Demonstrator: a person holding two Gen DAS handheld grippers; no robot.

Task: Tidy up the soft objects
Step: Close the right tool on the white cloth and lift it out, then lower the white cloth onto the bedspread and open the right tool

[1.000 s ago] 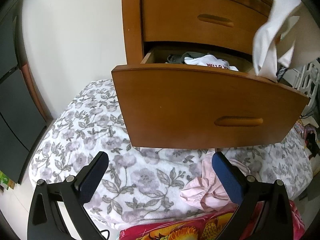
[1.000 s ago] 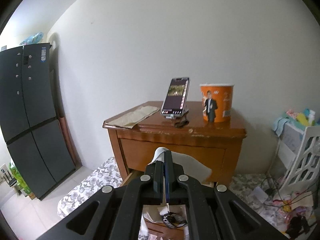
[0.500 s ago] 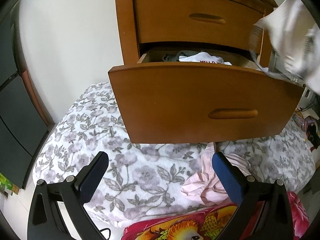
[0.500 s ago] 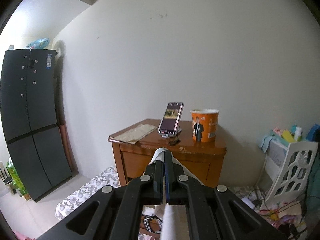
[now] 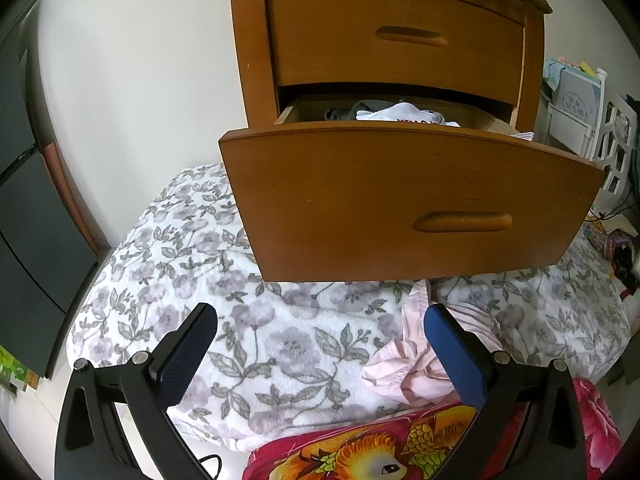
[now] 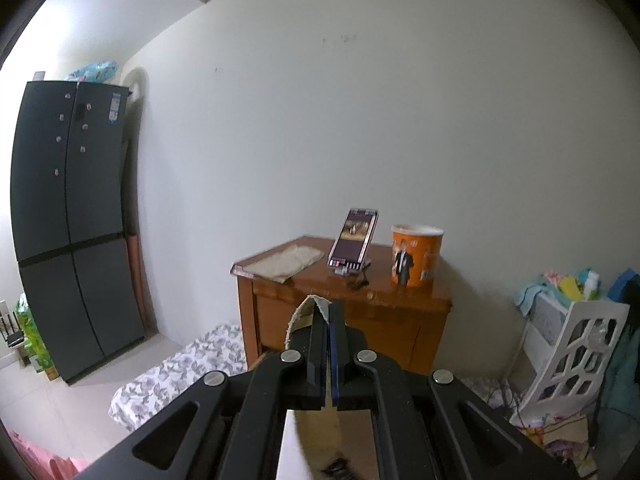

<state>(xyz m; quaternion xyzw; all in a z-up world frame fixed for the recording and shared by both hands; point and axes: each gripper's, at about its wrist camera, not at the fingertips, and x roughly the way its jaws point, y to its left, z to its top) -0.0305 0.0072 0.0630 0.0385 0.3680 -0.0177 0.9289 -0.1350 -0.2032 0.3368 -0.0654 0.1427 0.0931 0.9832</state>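
White cloth [image 6: 306, 316] is gripped in the closed right gripper [image 6: 329, 320], awaiting the open wooden drawer [image 5: 408, 208]; pink garment [image 5: 404, 368] is framed by the spread-open left gripper [image 5: 320, 332].

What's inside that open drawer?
In the open drawer, a white garment with red lettering lies on darker grey clothing, and pale fabric peeks over the right corner. The drawer front hides everything deeper.

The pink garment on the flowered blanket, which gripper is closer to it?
Left. The left gripper hangs open just above the pink garment, one finger over it. The right gripper is raised high, shut on a white cloth.
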